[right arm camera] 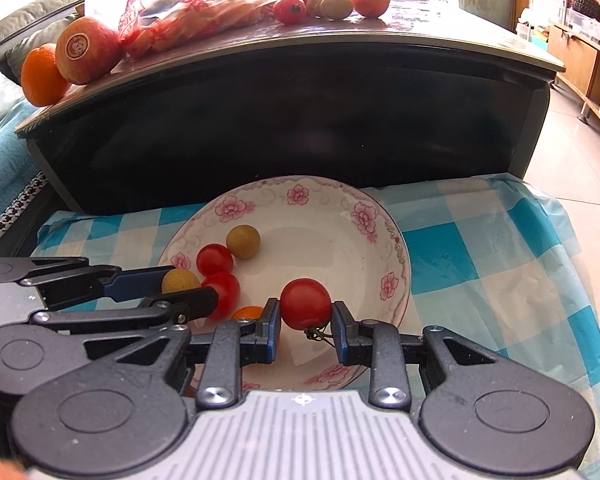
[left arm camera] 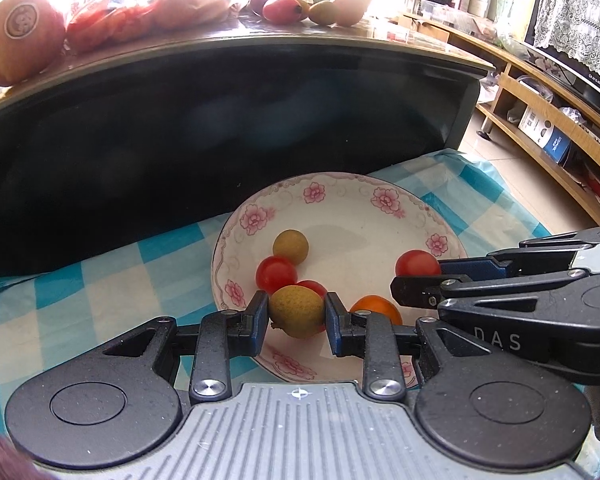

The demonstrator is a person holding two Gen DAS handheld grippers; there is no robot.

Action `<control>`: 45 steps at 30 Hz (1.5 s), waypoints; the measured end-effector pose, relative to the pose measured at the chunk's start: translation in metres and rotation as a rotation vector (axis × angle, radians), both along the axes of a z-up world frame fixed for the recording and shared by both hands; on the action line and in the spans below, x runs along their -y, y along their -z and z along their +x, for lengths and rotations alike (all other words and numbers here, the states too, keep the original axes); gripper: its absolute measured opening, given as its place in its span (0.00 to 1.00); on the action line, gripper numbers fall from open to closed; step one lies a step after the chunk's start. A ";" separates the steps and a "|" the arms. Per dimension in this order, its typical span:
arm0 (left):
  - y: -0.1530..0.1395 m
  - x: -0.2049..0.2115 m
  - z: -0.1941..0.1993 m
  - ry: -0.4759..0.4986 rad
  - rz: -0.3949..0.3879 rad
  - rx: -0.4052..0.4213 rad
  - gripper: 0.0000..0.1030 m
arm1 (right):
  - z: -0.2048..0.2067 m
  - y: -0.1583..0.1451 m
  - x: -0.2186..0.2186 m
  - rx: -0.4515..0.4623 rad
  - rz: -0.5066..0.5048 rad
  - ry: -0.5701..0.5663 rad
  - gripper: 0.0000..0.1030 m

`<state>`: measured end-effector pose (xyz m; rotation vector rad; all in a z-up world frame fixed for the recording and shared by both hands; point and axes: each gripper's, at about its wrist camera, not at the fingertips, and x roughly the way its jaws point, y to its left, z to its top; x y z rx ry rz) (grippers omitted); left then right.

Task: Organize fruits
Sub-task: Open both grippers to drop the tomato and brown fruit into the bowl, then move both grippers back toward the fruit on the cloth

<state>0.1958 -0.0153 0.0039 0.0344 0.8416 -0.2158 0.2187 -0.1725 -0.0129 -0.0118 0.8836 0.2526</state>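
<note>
A white plate with pink flowers (left arm camera: 384,200) (right arm camera: 396,248) sits on a blue-and-white checked cloth. My left gripper (left arm camera: 297,308) (right arm camera: 188,284) is shut on a yellow-green round fruit (left arm camera: 296,311) (right arm camera: 180,280) over the plate's near left part. My right gripper (right arm camera: 306,312) (left arm camera: 420,276) is shut on a red cherry tomato (right arm camera: 305,303) (left arm camera: 418,263) with a green stem, over the plate's near right part. Loose in the plate lie another yellow-green fruit (left arm camera: 291,246) (right arm camera: 243,241), two red tomatoes (left arm camera: 276,274) (right arm camera: 214,258) and an orange tomato (left arm camera: 376,308) (right arm camera: 249,312).
Right behind the plate rises a dark table (right arm camera: 300,128). Its top carries a stickered apple (left arm camera: 22,36) (right arm camera: 86,50), an orange (right arm camera: 42,76), a plastic bag of red fruit (right arm camera: 188,8) and several small fruits (right arm camera: 336,0). A wooden shelf unit (left arm camera: 548,120) stands at the right.
</note>
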 end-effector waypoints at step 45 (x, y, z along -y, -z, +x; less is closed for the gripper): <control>-0.022 -0.014 -0.038 -0.010 -0.003 0.039 0.47 | -0.050 -0.017 -0.013 0.021 0.015 0.018 0.35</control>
